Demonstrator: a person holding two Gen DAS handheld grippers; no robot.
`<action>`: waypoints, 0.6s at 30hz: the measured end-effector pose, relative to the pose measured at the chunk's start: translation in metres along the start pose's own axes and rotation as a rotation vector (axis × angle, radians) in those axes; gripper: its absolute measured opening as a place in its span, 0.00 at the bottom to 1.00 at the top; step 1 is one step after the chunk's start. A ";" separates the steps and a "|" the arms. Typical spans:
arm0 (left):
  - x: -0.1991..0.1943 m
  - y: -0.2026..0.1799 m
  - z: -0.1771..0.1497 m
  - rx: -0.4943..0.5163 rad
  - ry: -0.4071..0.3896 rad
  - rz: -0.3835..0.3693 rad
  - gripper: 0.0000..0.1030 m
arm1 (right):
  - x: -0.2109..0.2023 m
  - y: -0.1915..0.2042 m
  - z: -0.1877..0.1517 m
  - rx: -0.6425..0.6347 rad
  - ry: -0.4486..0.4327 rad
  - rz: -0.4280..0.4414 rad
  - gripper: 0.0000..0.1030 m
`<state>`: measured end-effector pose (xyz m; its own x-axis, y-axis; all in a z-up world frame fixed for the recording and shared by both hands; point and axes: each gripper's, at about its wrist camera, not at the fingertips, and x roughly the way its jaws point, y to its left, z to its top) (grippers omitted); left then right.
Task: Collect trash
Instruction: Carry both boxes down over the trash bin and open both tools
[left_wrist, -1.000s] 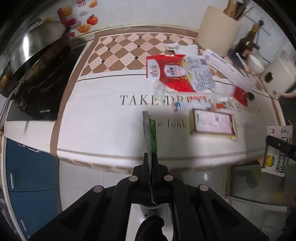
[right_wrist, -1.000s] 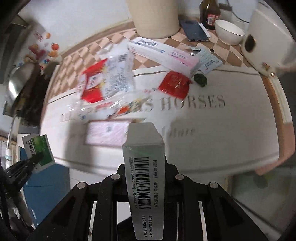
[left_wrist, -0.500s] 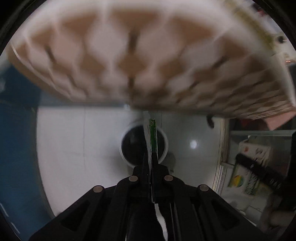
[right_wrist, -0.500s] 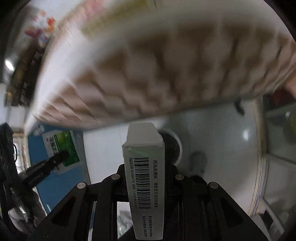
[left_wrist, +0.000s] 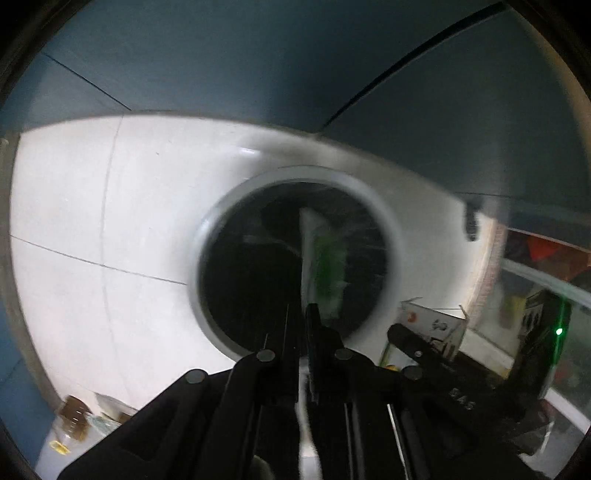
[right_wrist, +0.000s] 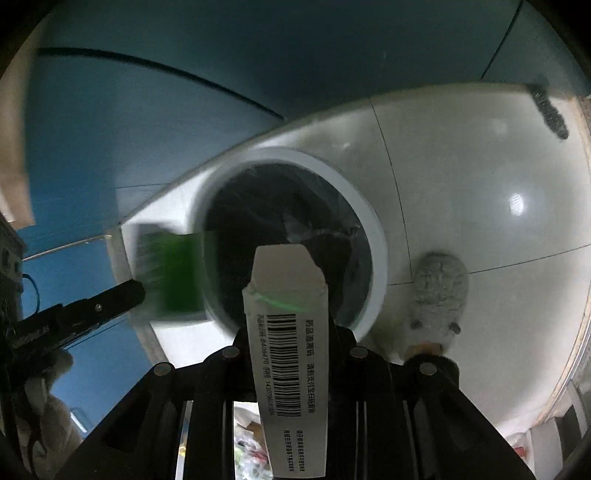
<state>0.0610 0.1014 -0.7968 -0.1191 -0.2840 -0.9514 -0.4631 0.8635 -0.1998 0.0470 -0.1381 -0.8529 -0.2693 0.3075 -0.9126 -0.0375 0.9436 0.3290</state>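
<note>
We hold both hand-held grippers over the trash bin (right_wrist: 373, 236): left hand-held gripper (left_wrist: 300, 314) clamped on a green sachet (left_wrist: 325, 269), right hand-held gripper (right_wrist: 288, 332) clamped on a barcoded carton (right_wrist: 290, 362). Released off-centre, the light sachet, near the rim, could flutter onto the floor (right_wrist: 480, 184).

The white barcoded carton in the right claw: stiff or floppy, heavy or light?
The white barcoded cardboard carton probably stays fairly stiff: it juts straight past the right claw without sagging. Its open end flap suggests it is empty and light, so it may drop slowly into the white-rimmed bin.

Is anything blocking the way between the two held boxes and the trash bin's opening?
Nothing visible. The barcode box in the right claw and the green box in the left claw both face the trash bin, whose black-lined mouth is uncovered.
</note>
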 end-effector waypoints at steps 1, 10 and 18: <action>0.003 0.000 -0.001 0.008 -0.005 0.025 0.13 | 0.010 -0.002 0.003 0.002 0.010 -0.006 0.43; -0.057 0.013 -0.033 0.050 -0.156 0.286 1.00 | -0.005 0.011 -0.011 -0.012 -0.049 -0.121 1.00; -0.168 -0.012 -0.082 0.070 -0.231 0.348 1.00 | -0.120 0.057 -0.036 -0.123 -0.123 -0.335 1.00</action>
<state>0.0144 0.1041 -0.6154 -0.0541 0.1231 -0.9909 -0.3681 0.9200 0.1344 0.0429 -0.1257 -0.7160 -0.1048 0.0036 -0.9945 -0.2210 0.9749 0.0268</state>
